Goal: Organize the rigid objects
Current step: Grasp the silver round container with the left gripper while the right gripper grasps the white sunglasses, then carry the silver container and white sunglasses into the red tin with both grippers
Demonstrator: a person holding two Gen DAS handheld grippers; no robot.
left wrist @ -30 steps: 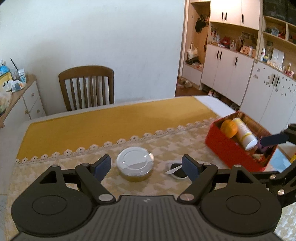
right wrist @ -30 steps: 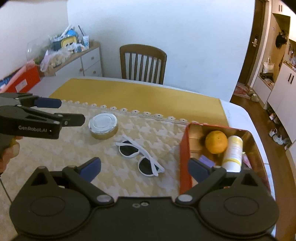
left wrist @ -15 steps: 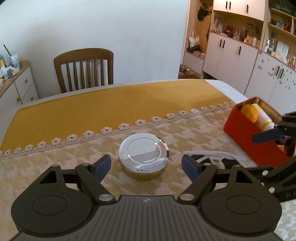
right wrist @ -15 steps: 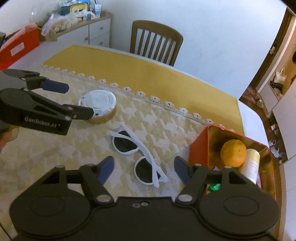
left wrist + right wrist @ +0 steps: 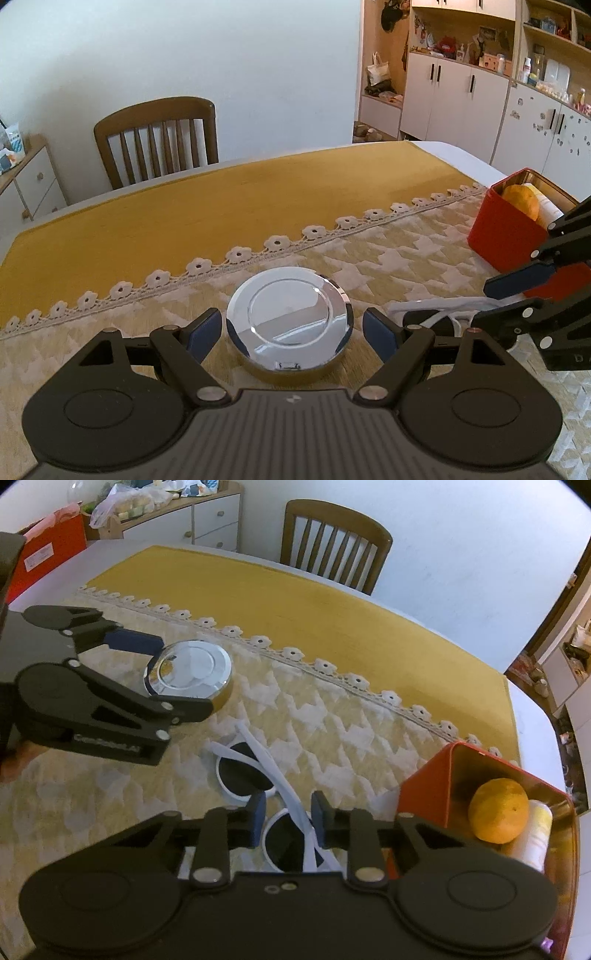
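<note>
A round jar with a mirror-bright lid stands on the patterned cloth. My left gripper straddles it, open, with a pad on each side and a small gap to the jar. White sunglasses with dark lenses lie to its right. My right gripper is over their near lens and crossed arms, its jaws closing with the white arms between the pads; no press shows. In the right wrist view the left gripper flanks the jar. The right gripper enters the left wrist view from the right.
A red tin at the right holds an orange and a pale bottle. A wooden chair stands behind the table's far edge. A sideboard with bags stands at the far left.
Both grippers came down and closer to the table. The left one now straddles the jar. The right jaws narrowed a lot, from wide apart to close around the sunglasses' arms.
</note>
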